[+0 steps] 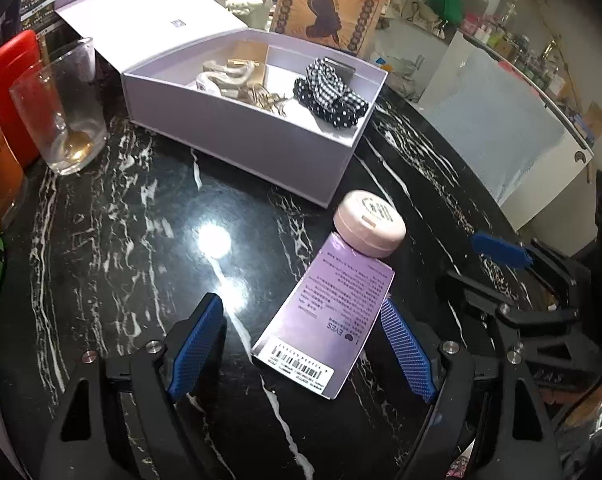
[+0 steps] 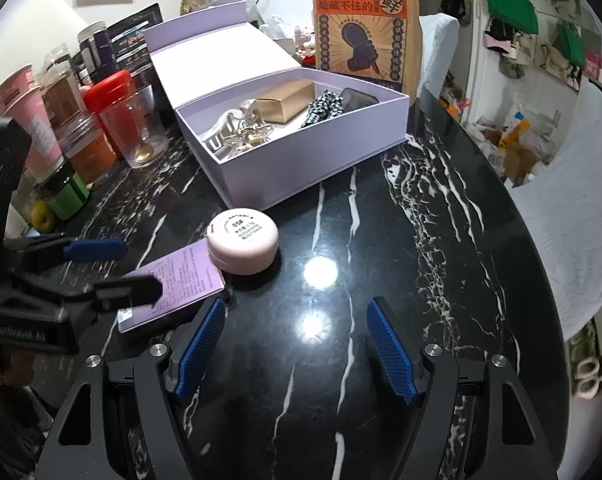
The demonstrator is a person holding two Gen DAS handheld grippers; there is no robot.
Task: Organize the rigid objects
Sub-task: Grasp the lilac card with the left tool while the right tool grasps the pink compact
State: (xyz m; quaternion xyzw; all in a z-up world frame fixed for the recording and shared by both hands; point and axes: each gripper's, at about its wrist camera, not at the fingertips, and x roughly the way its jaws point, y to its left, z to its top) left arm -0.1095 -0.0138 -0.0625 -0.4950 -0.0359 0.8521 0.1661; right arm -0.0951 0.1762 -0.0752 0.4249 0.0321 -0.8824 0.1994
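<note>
Left gripper [image 1: 301,344] wide, empty, straddling flat lilac cardboard carton [image 1: 325,320] lying against round pink plastic jar [image 1: 369,223] near open lavender box [image 1: 257,120]; closing carelessly could nudge jar.

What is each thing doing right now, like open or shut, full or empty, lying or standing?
Lavender box: lid open, things inside.
Pink round jar: lid on, upright on the table, touching the purple carton.
Purple carton: lying flat, closed.
Drinking glass: upright, nearly empty.
Paper bag: standing behind the box.
Left gripper: open over the carton, holding nothing.
Right gripper: open, empty.
</note>
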